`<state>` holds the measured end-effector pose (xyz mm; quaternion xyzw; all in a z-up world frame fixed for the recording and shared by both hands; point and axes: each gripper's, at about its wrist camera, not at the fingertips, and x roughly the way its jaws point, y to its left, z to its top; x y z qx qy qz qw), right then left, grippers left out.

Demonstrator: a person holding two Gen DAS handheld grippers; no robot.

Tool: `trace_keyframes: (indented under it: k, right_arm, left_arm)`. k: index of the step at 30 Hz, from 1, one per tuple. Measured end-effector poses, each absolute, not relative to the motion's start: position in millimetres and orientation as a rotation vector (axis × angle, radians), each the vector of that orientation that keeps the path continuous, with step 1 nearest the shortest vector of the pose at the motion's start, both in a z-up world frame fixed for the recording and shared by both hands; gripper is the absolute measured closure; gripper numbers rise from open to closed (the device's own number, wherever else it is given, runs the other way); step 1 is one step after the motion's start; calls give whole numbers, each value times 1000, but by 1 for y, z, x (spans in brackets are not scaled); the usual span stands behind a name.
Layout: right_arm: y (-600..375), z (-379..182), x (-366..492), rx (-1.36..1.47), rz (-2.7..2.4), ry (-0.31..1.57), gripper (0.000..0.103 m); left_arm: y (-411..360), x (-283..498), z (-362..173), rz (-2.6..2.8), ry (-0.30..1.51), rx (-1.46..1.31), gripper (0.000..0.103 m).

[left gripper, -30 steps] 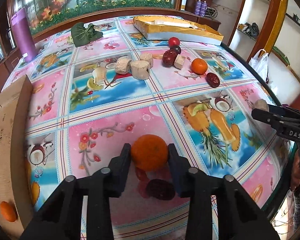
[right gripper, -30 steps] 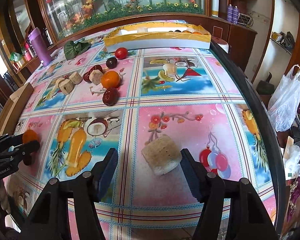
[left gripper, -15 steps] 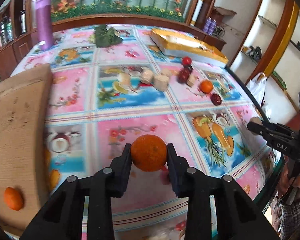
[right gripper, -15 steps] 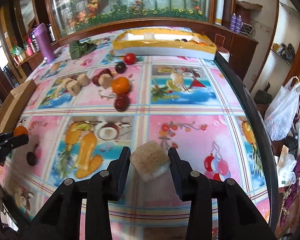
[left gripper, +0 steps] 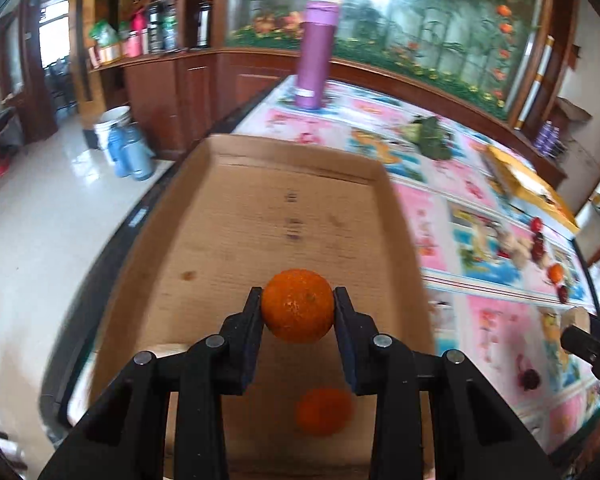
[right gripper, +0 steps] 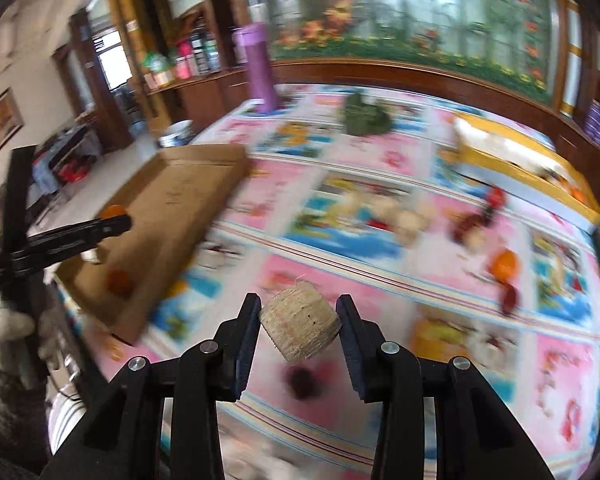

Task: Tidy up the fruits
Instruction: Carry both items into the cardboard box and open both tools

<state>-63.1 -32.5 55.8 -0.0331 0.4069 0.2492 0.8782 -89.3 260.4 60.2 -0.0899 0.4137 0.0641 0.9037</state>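
Orange [left gripper: 297, 305] clamped in left gripper [left gripper: 297, 312] above cardboard tray [left gripper: 236, 216]; tilted beige cylinder [right gripper: 300, 328] pinched in right gripper [right gripper: 299, 330]

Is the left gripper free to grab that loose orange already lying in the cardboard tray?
Probably not yet: the left gripper is shut on an orange, so nothing more fits. The loose orange lies uncovered in the cardboard tray just below.

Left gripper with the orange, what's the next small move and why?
Probably lower it a little and open the jaws. The left gripper holds the orange above the cardboard tray, where another orange already lies, so release it beside that one.
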Motion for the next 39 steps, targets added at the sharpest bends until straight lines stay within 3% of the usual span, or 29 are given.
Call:
trace_keyframes:
  k: [6,14,21,23,26,28,39]
  right_arm:
    - [74,58,-60,-154,714,835,60]
    - [162,18,-40,-226,794,930,60]
    - [178,3,-31,-254,782,943,60]
    - [180,3,-31,-265,782,934,59]
    - [184,5,-34,-265,782,917,48]
    - [182,10,-35,-251,786,899,40]
    - [125,40,-42,-148,740,838,35]
  left_arm:
    - [291,-82,52,211,888,-160,70]
    - [308,-80,39,217,907,-199,70]
    - [319,-89,42,192,870,-281,67]
    - [321,-94,46,187,849,-305,54]
    - [322,-101,54,191,819,-331,47]
    - [323,-106,59,198,804,-337,47]
    - [294,-126,87,187,761,-312,44]
